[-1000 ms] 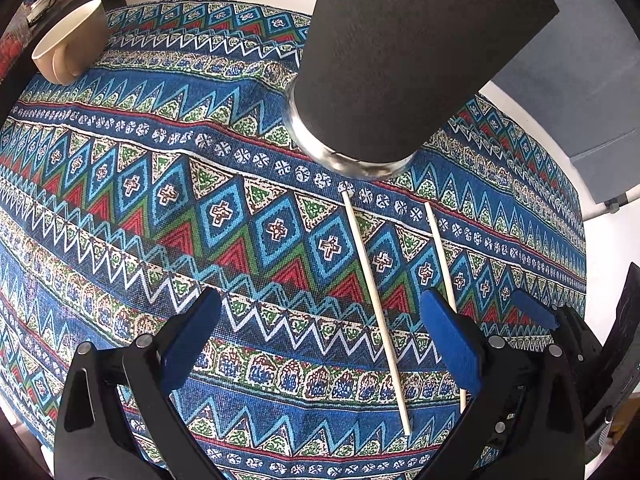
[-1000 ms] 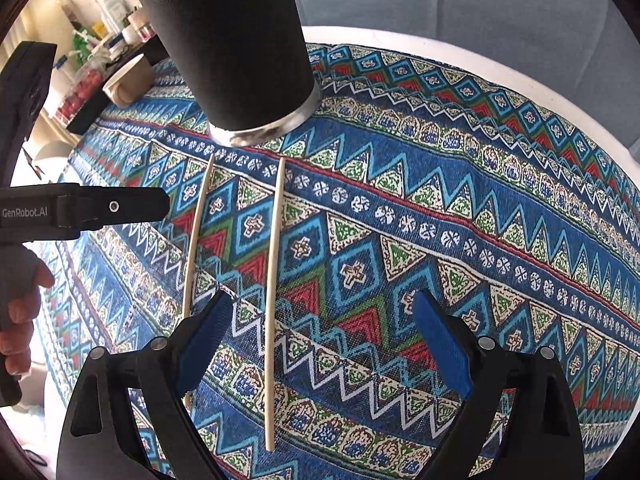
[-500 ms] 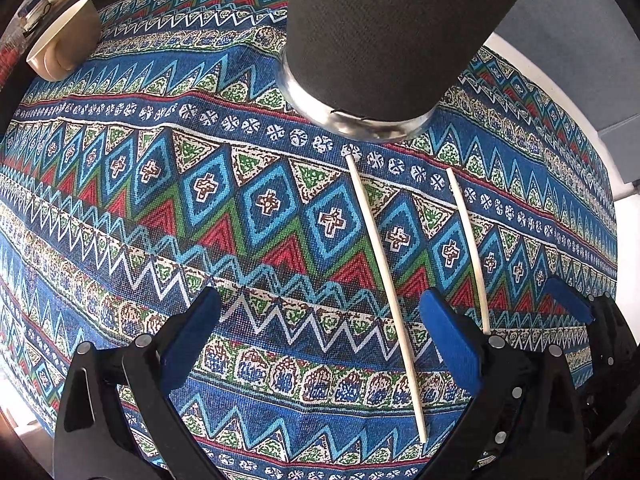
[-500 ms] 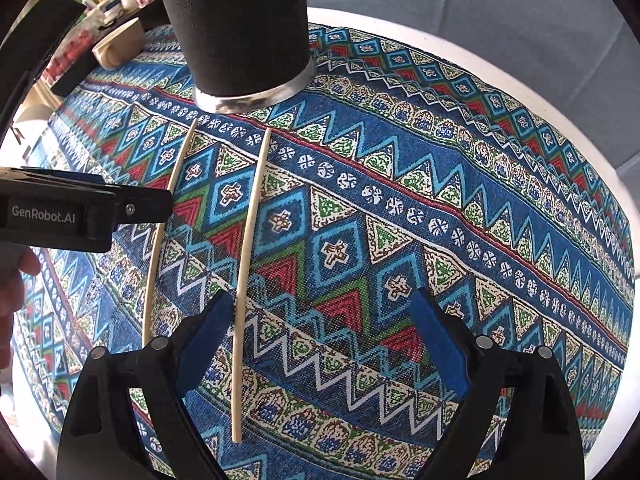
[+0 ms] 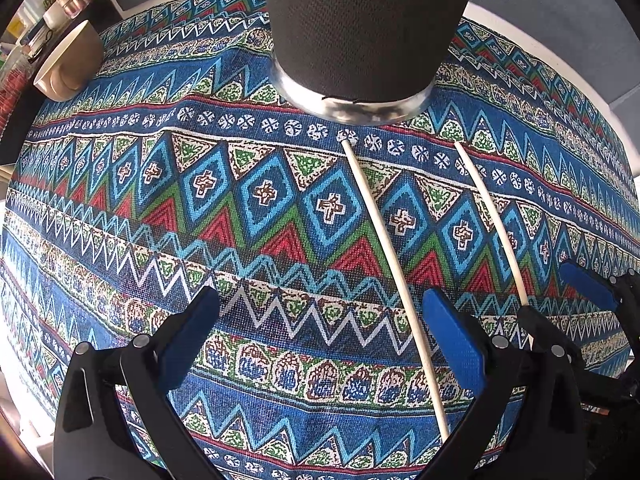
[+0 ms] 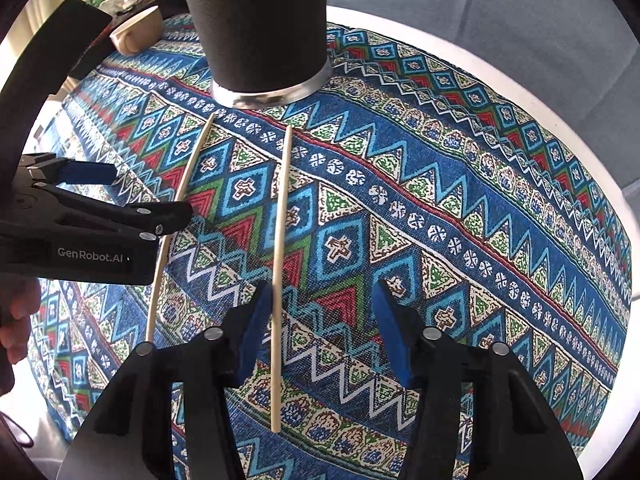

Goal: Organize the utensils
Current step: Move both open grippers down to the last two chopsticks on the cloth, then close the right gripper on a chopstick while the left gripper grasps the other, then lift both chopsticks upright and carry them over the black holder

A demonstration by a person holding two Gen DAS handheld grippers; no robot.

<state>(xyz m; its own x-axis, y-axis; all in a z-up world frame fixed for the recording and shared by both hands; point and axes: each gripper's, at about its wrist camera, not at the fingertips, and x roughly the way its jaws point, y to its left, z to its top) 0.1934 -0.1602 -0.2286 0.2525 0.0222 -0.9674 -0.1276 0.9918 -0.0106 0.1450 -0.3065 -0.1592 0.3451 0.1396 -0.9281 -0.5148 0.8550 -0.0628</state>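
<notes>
Both claws point steeply down over the surface with its blue patterned cloth. Left claw is wide, nothing between its jaws. Right claw is closing, half-narrowed, over the right pale wooden chopstick, pads not pressing it. Left pale wooden chopstick lies parallel, partly hidden by the left claw. Both lie near the black mesh cylindrical holder, whose top is cut off.

Two pale chopsticks flat on cloth; apart
</notes>
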